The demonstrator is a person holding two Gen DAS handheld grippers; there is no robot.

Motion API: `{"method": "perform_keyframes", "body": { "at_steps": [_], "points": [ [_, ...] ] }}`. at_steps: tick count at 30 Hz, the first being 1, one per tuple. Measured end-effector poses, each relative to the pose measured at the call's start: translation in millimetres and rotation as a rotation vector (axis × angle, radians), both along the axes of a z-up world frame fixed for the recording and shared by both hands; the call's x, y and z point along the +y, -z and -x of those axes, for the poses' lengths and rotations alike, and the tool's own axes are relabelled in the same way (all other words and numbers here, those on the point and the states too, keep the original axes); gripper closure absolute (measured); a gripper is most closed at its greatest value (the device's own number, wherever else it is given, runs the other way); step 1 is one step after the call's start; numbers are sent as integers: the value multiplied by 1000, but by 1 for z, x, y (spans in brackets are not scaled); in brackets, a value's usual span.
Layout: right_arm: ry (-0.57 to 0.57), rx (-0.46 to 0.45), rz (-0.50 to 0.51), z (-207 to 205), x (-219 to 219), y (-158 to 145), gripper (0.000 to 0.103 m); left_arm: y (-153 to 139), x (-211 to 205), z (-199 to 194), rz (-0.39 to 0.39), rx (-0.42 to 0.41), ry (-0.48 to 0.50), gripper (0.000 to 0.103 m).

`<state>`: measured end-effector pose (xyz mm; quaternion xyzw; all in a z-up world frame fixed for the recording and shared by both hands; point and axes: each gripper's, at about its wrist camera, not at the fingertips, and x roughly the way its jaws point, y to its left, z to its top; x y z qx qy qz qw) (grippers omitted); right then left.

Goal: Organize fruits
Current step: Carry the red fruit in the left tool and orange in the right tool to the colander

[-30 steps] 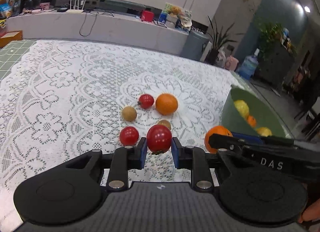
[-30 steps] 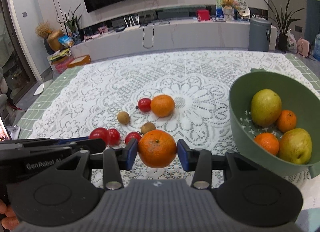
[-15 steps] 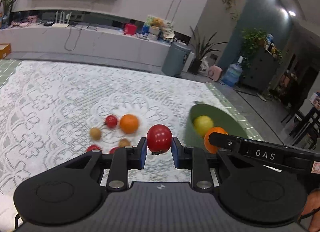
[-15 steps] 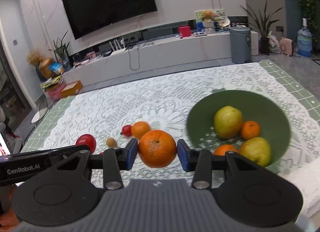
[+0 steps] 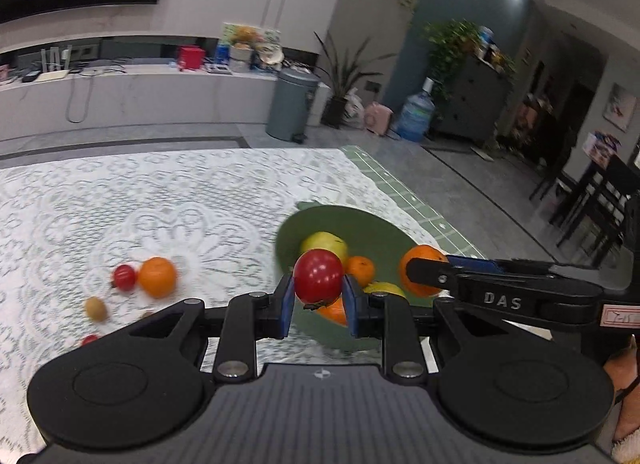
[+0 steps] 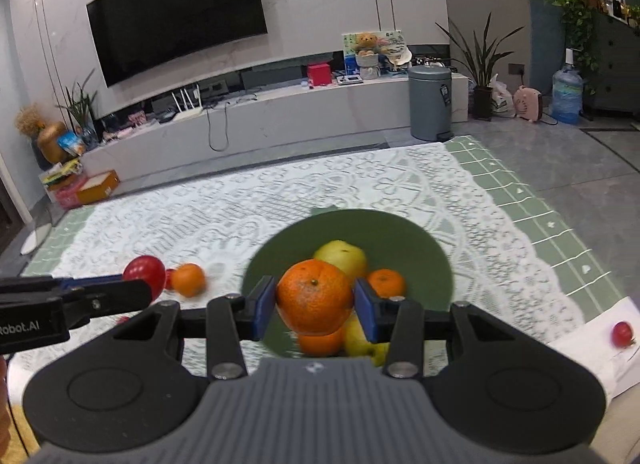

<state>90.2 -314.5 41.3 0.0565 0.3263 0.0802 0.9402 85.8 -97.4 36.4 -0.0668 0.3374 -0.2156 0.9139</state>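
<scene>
You grip a tomato (image 5: 318, 275) in your left gripper (image 5: 318, 300) and an orange (image 6: 314, 296) in your right gripper (image 6: 316, 310), both poised just ahead over the green bowl (image 6: 416, 236), ready for dropping in.

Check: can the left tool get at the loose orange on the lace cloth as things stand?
Probably not yet. The left tool is shut on a red tomato in front of the green bowl, so its jaws are occupied. The path to the loose orange looks free otherwise.
</scene>
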Motion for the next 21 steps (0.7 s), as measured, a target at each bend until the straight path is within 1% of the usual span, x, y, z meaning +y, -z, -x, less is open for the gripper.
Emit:
{"method": "perform_keyframes", "body": {
  "at_steps": [5, 10, 16, 21],
  "points": [
    [-8, 30, 52, -14, -11, 8, 62, 10, -22, -17, -39, 40, 54, 75],
    [-25, 57, 115, -28, -16, 16, 62, 24, -34, -29, -72, 93, 84, 75],
    [-34, 81, 176, -42, -20, 27, 62, 37, -48, -42, -136, 124, 113, 75],
    [-45, 100, 208, -52, -20, 35, 62, 46, -51, -52, -150, 149, 123, 75]
  ]
}}
